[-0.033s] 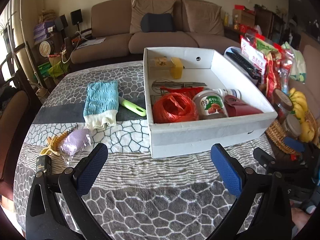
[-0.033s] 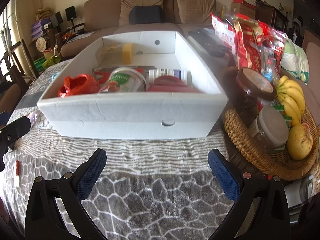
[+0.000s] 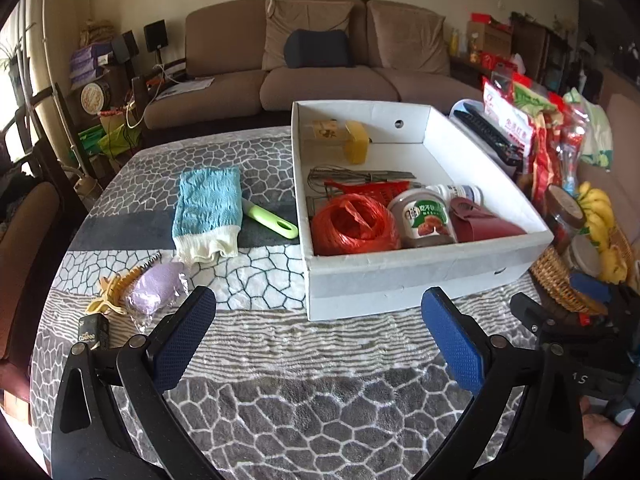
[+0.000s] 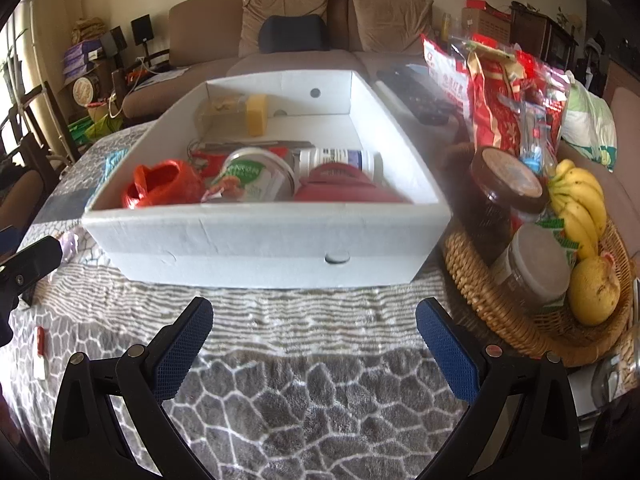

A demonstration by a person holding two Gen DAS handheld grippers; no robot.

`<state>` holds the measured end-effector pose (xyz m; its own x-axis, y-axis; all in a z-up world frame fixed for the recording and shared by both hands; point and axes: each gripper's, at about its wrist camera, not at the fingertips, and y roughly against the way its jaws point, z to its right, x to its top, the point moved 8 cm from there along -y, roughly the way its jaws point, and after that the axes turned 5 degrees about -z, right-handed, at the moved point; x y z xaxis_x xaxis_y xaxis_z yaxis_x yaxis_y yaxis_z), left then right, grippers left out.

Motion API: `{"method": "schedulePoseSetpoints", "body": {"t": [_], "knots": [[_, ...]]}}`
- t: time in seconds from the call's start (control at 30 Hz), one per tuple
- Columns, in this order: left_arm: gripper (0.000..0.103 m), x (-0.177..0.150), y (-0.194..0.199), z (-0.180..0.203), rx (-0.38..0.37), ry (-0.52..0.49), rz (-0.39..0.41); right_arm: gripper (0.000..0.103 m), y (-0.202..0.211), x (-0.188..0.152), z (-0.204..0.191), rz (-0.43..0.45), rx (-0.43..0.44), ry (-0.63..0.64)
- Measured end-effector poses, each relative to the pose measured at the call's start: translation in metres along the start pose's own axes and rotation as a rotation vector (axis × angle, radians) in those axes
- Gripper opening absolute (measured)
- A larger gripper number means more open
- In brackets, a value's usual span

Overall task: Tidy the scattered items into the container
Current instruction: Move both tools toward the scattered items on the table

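A white cardboard box [image 3: 400, 284] stands on the patterned tablecloth. It holds a red string ball [image 3: 352, 226], a jar [image 3: 424, 218], a dark red pouch [image 3: 480, 224], a white bottle [image 3: 456, 192], a whisk [image 3: 352, 176] and a yellow block [image 3: 356, 142]. Left of the box lie a blue cloth [image 3: 208, 208], a green-handled tool [image 3: 272, 222], a purple packet [image 3: 158, 286], a yellow hair clip [image 3: 116, 292] and a black sachet [image 3: 94, 332]. My left gripper [image 3: 318, 336] hangs open and empty before the box's near left corner. My right gripper [image 4: 314, 336] is open and empty, facing the box's [image 4: 260, 240] front wall.
A wicker basket [image 4: 500, 308] with jars, bananas [image 4: 580, 200] and a yellow fruit crowds the box's right side. Snack bags [image 4: 496, 92] and a remote [image 4: 416, 92] lie behind it. A small red-and-white item [image 4: 40, 344] lies near the table's left edge. A brown sofa [image 3: 320, 60] stands beyond.
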<state>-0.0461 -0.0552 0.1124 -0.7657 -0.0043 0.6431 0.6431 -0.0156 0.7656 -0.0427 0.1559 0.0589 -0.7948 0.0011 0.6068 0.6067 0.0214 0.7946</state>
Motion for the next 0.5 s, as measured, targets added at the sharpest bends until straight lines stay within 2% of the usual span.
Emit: {"method": "schedulePoseSetpoints", "body": {"t": [0.07,0.17,0.5], "knots": [[0.103,0.011,0.014,-0.007,0.002,0.011,0.014,0.103,0.022,0.027,-0.002,0.023,0.012,-0.002],[0.103,0.025,0.031,-0.015,-0.003,0.031,0.029,0.103,0.04,0.049,-0.004,0.051,0.005,0.011],[0.103,0.054,0.075,-0.034,0.008,0.048,0.077,0.103,0.086,0.086,-0.02,0.086,0.012,0.035]]}}
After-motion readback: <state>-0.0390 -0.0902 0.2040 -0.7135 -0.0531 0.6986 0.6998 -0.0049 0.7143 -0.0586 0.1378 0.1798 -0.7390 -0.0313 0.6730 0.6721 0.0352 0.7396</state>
